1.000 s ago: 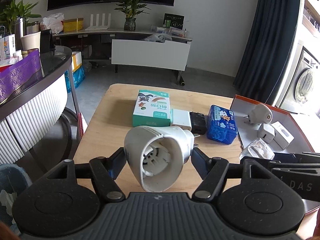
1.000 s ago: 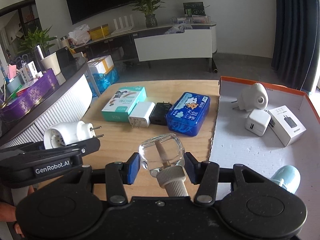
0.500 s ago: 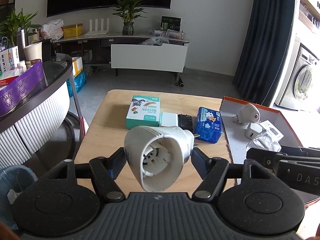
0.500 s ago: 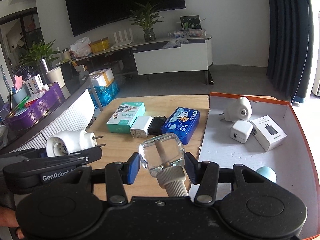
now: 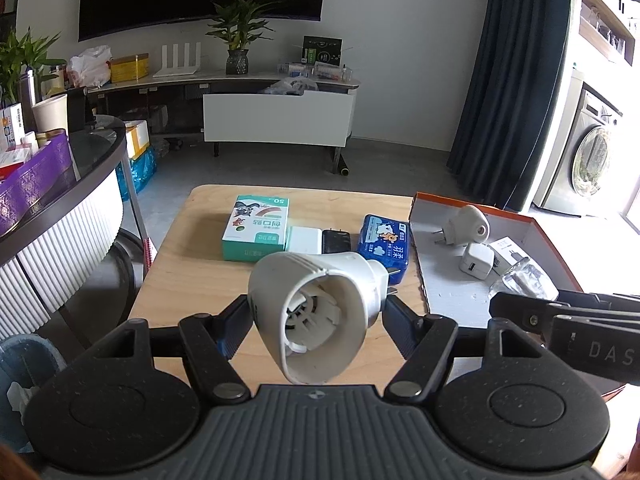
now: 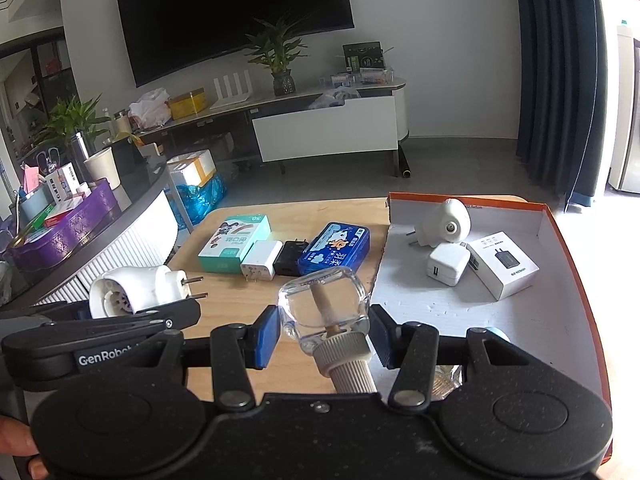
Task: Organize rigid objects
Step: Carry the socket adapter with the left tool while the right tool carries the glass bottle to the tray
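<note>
The left gripper (image 5: 316, 312) jaws pinch a white plug (image 5: 316, 308), the right gripper (image 6: 324, 332) jaws pinch a clear bottle (image 6: 324, 304), while three things lie in the tray (image 6: 576, 264) at 2 o'clock and four wait on the counter (image 6: 224, 304).

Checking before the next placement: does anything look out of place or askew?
Nothing damaged or spilled. The clear glass bottle in the right claw lies tipped, its ribbed cap toward the camera.
</note>
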`<state>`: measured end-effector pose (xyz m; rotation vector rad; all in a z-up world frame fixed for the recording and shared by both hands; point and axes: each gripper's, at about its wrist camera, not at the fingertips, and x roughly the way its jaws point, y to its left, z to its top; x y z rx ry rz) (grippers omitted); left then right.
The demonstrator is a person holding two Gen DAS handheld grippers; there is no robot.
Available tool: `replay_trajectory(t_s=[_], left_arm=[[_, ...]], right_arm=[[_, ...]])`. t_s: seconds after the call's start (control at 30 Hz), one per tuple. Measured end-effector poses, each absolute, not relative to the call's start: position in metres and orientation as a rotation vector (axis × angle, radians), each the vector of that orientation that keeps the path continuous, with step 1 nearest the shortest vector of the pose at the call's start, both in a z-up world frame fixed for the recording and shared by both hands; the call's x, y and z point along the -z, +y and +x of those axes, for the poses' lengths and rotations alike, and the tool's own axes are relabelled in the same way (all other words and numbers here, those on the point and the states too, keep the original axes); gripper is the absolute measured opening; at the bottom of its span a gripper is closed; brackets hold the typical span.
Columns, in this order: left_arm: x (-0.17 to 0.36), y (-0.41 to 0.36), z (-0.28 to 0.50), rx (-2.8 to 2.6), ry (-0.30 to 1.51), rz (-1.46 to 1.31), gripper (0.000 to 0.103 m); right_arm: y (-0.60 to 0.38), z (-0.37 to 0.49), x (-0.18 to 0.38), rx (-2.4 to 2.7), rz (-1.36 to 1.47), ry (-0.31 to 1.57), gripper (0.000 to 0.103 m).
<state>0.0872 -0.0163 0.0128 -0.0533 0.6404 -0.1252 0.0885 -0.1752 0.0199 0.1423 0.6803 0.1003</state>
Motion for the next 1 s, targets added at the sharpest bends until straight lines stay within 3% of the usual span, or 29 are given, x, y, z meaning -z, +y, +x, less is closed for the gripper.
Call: replay_trajectory(t_s=[1.0], left_arm=[[-0.016,-0.053,0.079,0.211,0.638,-0.018,0.072]], right_arm=[[-0.216,0.070,-0.027,-0.016,0.187,0.655,0.059]])
